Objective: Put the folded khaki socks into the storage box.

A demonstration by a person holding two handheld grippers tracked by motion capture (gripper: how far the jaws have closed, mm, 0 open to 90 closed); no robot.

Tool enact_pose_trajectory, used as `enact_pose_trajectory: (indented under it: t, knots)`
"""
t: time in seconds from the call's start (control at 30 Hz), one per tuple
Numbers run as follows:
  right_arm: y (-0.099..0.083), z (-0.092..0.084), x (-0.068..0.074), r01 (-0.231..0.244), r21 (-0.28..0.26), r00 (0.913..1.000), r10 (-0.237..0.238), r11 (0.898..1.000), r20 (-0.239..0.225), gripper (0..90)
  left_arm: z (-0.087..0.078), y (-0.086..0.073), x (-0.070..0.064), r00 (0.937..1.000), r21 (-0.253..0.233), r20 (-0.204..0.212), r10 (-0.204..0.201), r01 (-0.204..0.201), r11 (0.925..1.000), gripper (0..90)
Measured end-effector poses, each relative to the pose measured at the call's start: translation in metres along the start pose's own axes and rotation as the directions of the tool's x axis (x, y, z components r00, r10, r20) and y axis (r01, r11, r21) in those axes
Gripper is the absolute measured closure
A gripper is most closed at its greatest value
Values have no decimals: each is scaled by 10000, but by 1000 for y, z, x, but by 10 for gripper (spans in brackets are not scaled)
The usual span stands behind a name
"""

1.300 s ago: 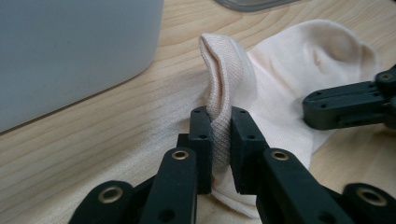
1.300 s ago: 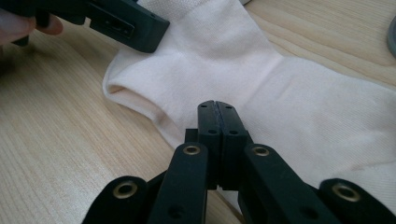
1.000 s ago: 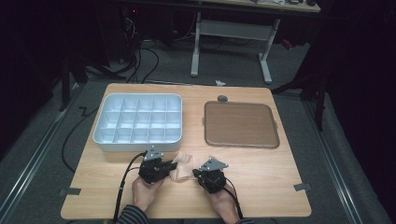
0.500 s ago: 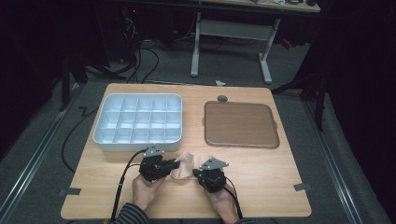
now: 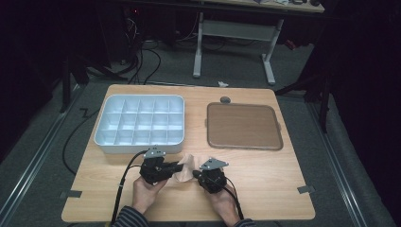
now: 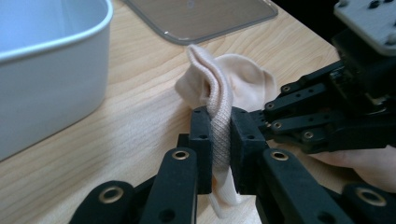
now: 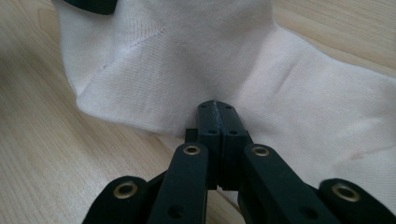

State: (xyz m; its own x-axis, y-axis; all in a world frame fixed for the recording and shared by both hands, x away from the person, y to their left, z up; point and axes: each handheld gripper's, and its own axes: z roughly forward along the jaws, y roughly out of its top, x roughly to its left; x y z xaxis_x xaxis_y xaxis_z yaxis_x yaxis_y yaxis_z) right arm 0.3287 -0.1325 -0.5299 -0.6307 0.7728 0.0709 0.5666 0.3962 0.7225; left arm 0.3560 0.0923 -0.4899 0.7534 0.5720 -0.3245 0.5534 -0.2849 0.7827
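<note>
— What's the piece of work here?

— A pale peach sock (image 5: 185,166), thin knit, lying near the six o'clock edge of the counter (image 5: 265,179), crumpled rather than flat.

— How is it posed?

— Its ribbed cuff band (image 6: 219,126) stands pinched upright, folded on itself, with the looser body bunched up beyond it toward twelve o'clock. In the right gripper view the fabric spreads wide and smooth with a soft crease, its lower part resting on the wood.
</note>
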Motion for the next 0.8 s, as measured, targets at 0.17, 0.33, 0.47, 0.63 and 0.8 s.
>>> enact_pose_trajectory:
  t: [0.17,0.33,0.47,0.63,0.8]
  knots:
    - [3,3,0,-47,5,10000,47,10000,-56,900,1,2,-6,9988,-144,-121,470,-471,9988,814]
    - [8,6,2,74,210,9999,-71,9998,-138,900,0,3,-5,9989,-422,109,449,-444,9981,815]
    - [13,11,5,150,302,9996,-142,9994,-241,900,-2,3,-5,9982,-567,33,604,-602,9966,814]
    - [15,14,8,115,225,9990,-106,9997,-428,900,0,3,-2,9990,-730,110,439,-430,9964,815]
    - [17,17,11,68,217,9978,-53,9997,-663,900,2,4,-1,9992,-790,161,356,-342,9963,815]
